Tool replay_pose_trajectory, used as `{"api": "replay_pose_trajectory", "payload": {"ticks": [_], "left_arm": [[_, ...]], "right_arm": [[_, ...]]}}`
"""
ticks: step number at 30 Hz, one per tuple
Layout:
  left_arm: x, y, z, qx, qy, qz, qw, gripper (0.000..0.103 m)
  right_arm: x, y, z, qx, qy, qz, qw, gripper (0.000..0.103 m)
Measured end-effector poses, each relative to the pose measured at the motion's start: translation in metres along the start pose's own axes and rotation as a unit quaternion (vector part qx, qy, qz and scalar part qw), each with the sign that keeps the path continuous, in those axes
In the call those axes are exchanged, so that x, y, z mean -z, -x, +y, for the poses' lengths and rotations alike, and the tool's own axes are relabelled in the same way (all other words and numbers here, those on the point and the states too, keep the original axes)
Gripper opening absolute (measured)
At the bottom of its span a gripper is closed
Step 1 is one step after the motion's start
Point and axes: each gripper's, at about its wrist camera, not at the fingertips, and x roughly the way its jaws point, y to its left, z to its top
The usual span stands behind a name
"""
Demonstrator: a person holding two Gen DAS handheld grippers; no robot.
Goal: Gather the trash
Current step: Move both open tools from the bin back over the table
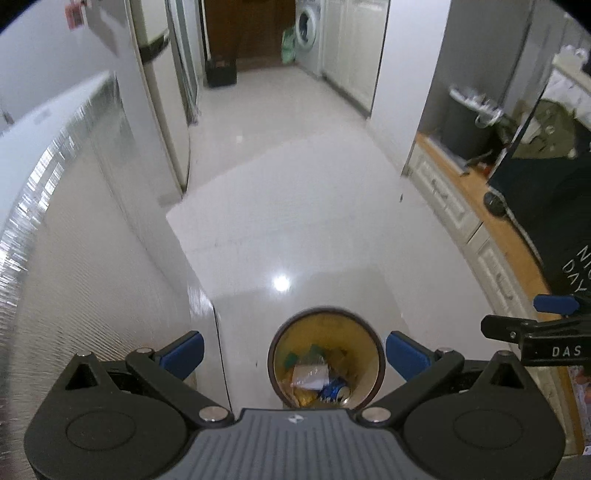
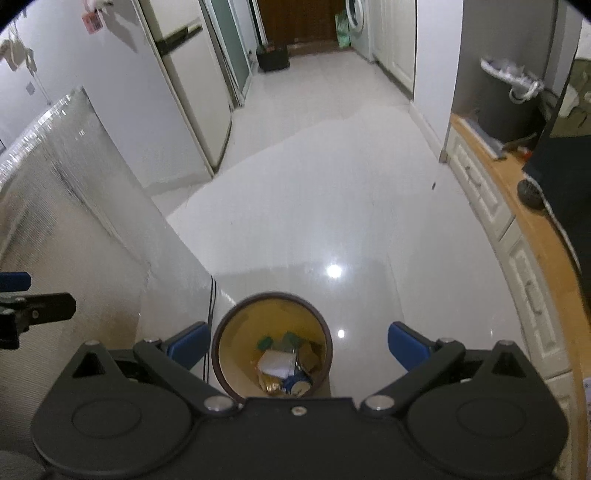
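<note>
A round brown-rimmed trash bin point(image 1: 326, 356) with a yellow inside stands on the white floor, directly below both grippers. It holds white paper point(image 1: 309, 374), a blue can point(image 1: 334, 391), and green and yellow wrappers. It also shows in the right wrist view point(image 2: 272, 345) with the same trash inside. My left gripper point(image 1: 293, 350) is open and empty, high above the bin. My right gripper point(image 2: 297, 341) is open and empty too, beside the left one. The right gripper's tip shows at the left view's right edge point(image 1: 546, 325); the left gripper's tip point(image 2: 33, 306) shows at the right view's left edge.
A silver textured panel point(image 1: 74, 229) stands on the left. A wooden counter with white drawers point(image 2: 532, 236) runs along the right, with a dark bin point(image 2: 506, 107) on it. A fridge point(image 2: 192, 88) and a washing machine point(image 1: 308, 31) stand farther down the hallway.
</note>
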Motion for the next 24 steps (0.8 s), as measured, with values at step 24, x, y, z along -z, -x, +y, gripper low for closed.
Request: {"api": "replay_pose_trajectory", "payload": {"ticks": [24], "left_arm": [[0.020, 0.189, 0.033, -0.050, -0.013, -0.190, 0.9803, 0.103]], "right_arm": [[-0.016, 0.180, 0.075, -0.075, 0.092, -0.204, 0.972, 0.103]]}}
